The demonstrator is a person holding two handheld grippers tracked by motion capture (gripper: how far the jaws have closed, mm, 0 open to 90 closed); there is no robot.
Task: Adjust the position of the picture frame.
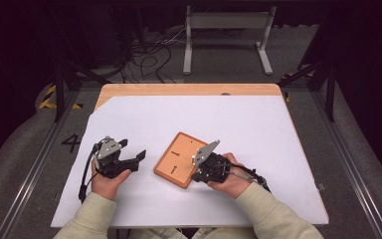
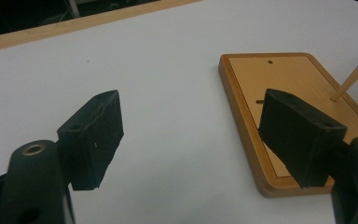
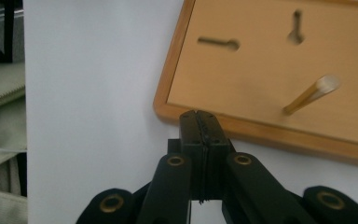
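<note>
— Where's the board sitting for you?

— The flat rectangular wooden board (image 1: 181, 159) with keyhole slots lies on the white table sheet (image 1: 258, 129), between my two tools. My left gripper (image 2: 191, 135) is spread wide, the board just right of it.

— And the right?

— My right gripper (image 3: 199, 128) is pressed together on nothing, tips at the board's rim, near the upright wooden peg (image 3: 310, 95).

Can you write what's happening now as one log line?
left tool: open, empty | right tool: shut, empty, by wooden board | peg: upright
</note>
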